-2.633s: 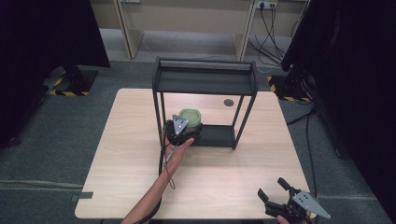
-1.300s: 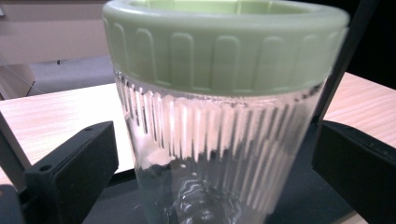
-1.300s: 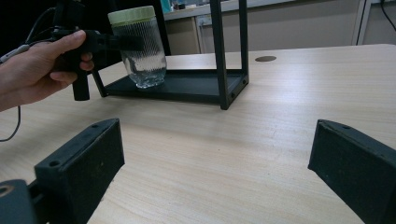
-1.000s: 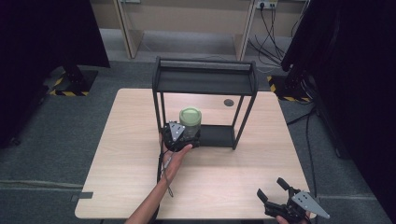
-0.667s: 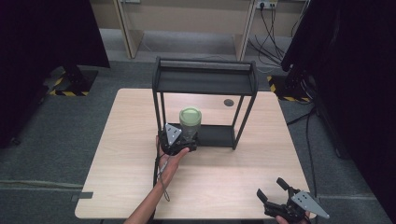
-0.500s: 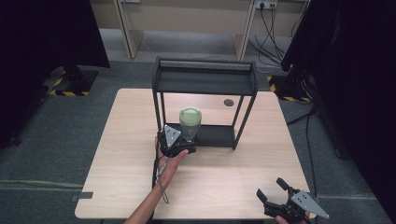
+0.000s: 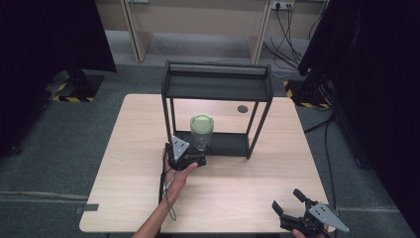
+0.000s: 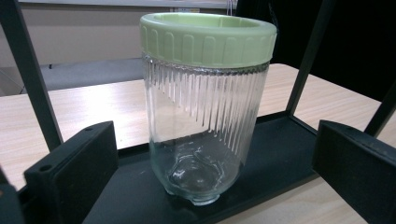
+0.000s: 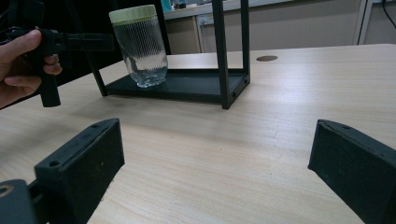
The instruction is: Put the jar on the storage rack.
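Standing upright on the lower shelf (image 7: 225, 144) of a black two-tier rack (image 7: 218, 82), near that shelf's front left corner: one ribbed glass jar (image 7: 201, 133) with pale green screw lid (image 8: 208, 31), apparently empty. Left gripper (image 7: 190, 159): jaws spread wide, one each side of the jar and touching neither side, jar released and resting on its own base. Step judged in hand: withdrawal after placement; best done by backing straight out along the jaw line, level, jaws kept apart so neither clips the glass. Edges: rack's front left post (image 8: 29, 77) close beside the left jaw; jar base near the shelf lip. Open room: bare table (image 7: 247, 188) toward the person. Right gripper (image 7: 292, 208): jaws spread, holding nothing, at the table's near right edge, well apart
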Motion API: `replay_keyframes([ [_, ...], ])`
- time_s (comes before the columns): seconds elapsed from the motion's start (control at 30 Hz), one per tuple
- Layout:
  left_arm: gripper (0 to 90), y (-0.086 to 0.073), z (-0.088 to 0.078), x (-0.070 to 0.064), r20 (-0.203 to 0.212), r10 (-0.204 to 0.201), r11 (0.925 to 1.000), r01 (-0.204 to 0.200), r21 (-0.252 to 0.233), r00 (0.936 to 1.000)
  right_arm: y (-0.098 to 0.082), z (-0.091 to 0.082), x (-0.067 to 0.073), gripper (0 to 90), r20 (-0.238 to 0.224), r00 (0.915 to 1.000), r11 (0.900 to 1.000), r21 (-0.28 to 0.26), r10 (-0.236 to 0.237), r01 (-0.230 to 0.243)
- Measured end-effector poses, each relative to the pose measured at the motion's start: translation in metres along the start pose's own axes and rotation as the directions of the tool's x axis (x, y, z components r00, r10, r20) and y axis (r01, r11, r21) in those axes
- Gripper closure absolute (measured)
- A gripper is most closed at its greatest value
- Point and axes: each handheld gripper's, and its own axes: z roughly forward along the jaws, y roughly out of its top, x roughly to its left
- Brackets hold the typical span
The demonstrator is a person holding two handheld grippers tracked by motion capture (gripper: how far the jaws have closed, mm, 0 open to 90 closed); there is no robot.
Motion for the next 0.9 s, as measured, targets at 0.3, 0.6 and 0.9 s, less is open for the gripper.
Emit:
replay_keyframes([
  [0.3, 0.0, -0.005, -0.009, 0.0, 0.006, -0.01, 0.9999, 0.01, -0.014, 0.9999, 0.0, 0.0, 0.0, 3.3, 0.0, 1.0, 1.0, 0.001, -0.001, 0.001],
  [0.6, 0.0, -0.008, -0.016, 0.0, 0.011, 0.005, 0.9998, -0.005, -0.019, 0.9999, 0.0, -0.001, 0.0, 3.3, -0.001, 1.0, 1.0, -0.002, 0.0, 0.0],
  [0.9, 0.0, -0.013, -0.024, -0.001, 0.027, 0.026, 0.9996, -0.025, -0.016, 0.9993, 0.0, 0.0, 0.0, 3.3, -0.001, 1.0, 1.0, -0.001, -0.002, 0.002],
])
